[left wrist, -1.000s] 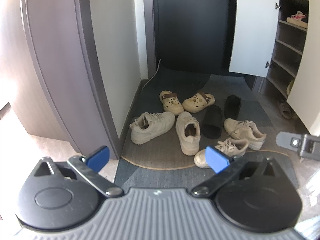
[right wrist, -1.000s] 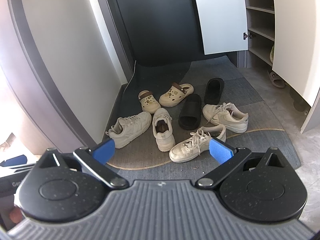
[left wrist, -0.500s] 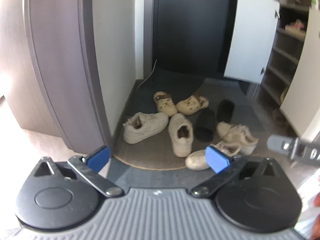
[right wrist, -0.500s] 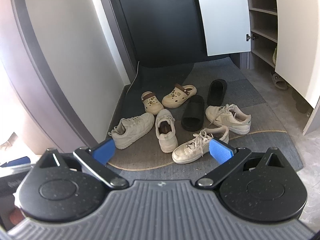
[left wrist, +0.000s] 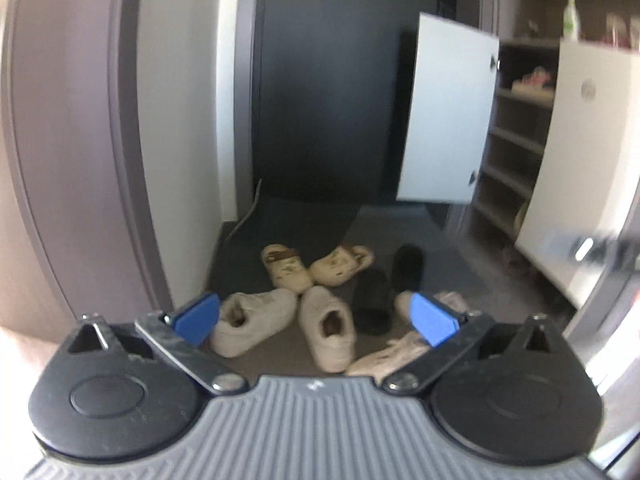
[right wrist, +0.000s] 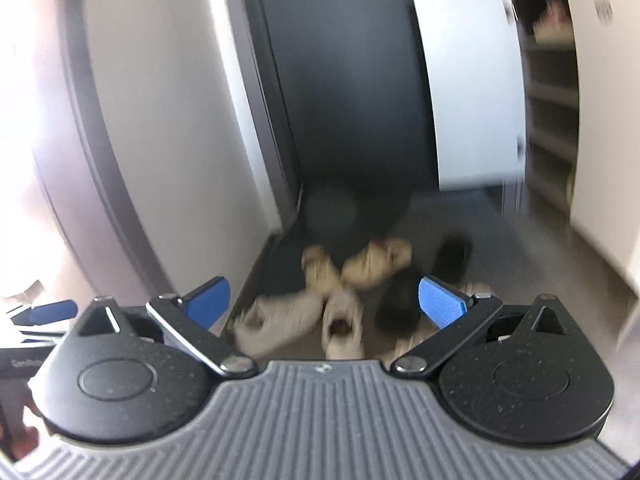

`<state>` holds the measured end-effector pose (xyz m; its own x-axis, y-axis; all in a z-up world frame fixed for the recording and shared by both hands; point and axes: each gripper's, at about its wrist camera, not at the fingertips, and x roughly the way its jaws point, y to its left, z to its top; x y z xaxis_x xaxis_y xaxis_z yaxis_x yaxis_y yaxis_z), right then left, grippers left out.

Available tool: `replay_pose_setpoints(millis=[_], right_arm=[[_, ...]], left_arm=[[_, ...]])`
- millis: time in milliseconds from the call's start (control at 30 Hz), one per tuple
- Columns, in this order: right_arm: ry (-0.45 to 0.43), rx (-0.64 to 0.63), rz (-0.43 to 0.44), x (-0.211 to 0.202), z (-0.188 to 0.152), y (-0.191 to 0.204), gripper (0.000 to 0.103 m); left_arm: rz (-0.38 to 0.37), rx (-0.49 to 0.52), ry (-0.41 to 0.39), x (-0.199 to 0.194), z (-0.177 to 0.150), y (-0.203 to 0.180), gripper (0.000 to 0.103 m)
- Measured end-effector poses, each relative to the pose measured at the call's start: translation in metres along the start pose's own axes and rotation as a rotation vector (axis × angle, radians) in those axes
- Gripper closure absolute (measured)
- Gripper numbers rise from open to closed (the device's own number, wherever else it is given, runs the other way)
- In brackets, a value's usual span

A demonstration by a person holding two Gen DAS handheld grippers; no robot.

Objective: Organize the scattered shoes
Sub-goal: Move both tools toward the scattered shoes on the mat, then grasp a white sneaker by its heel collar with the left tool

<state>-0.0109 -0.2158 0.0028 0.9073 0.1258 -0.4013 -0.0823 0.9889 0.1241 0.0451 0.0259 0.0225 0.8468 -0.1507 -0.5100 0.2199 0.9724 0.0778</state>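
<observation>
Far left: curved grey door frame (left wrist: 132, 184), then a white wall (left wrist: 180, 120) running down to the mat's left edge. Left gripper (left wrist: 316, 318) spread wide, blue pads (left wrist: 198, 316) pinching nothing, held above the near side of the shoe cluster. Right gripper (right wrist: 326, 304) likewise spread and empty — its view heavily smeared.

On the dark mat (left wrist: 256, 236), close together: white sneaker (left wrist: 252, 322) lying on its side by the left pad, second white sneaker (left wrist: 330, 328) just beside it with opening upward, two beige clogs (left wrist: 286, 266) behind with toes nearly touching, black slides (left wrist: 374, 304) to the right, more white sneakers (left wrist: 388, 356) partly hidden behind the right finger. Bare mat beyond the clogs up to the black door (left wrist: 320, 80).

Right: white cabinet door (left wrist: 446, 120) swung open, shelves (left wrist: 516, 136) behind it — a blurred pinkish shoe (left wrist: 534, 80) on an upper shelf, lower contents unclear. Open floor before the cabinet.
</observation>
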Motion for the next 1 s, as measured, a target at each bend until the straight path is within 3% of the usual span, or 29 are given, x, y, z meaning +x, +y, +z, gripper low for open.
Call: replay_pose_setpoints(millis=[133, 200, 367, 500, 700, 800, 867, 1000], right_arm=[[0.029, -0.063, 0.087, 0.044, 0.016, -0.009, 0.000], [0.046, -0.088, 0.127, 0.073, 0.015, -0.012, 0.000], [0.075, -0.124, 0.147, 0.140, -0.002, -0.026, 0.000], [0.063, -0.130, 0.153, 0.200, -0.043, -0.042, 0.000], [0.033, 0.000, 0.153, 0.252, -0.116, -0.059, 0.000], [0.030, 0.015, 0.161, 0.260, -0.142, -0.060, 0.000], [0.033, 0.005, 0.157, 0.261, -0.158, -0.061, 0.000], [0.105, 0.002, 0.183, 0.274, -0.181, -0.066, 0.000]], left_arm=[[-0.035, 0.108, -0.023, 0.034, 0.012, 0.008, 0.000], [-0.045, 0.160, -0.031, 0.071, 0.014, 0.018, 0.000], [-0.073, 0.132, -0.016, 0.139, -0.014, 0.032, 0.000], [-0.095, 0.106, 0.006, 0.195, -0.049, 0.035, 0.000], [-0.116, 0.071, 0.065, 0.282, -0.096, 0.044, 0.000], [-0.123, 0.048, 0.103, 0.325, -0.116, 0.050, 0.001], [-0.128, 0.032, 0.128, 0.354, -0.130, 0.054, 0.007], [-0.120, 0.001, 0.183, 0.412, -0.146, 0.064, 0.014]])
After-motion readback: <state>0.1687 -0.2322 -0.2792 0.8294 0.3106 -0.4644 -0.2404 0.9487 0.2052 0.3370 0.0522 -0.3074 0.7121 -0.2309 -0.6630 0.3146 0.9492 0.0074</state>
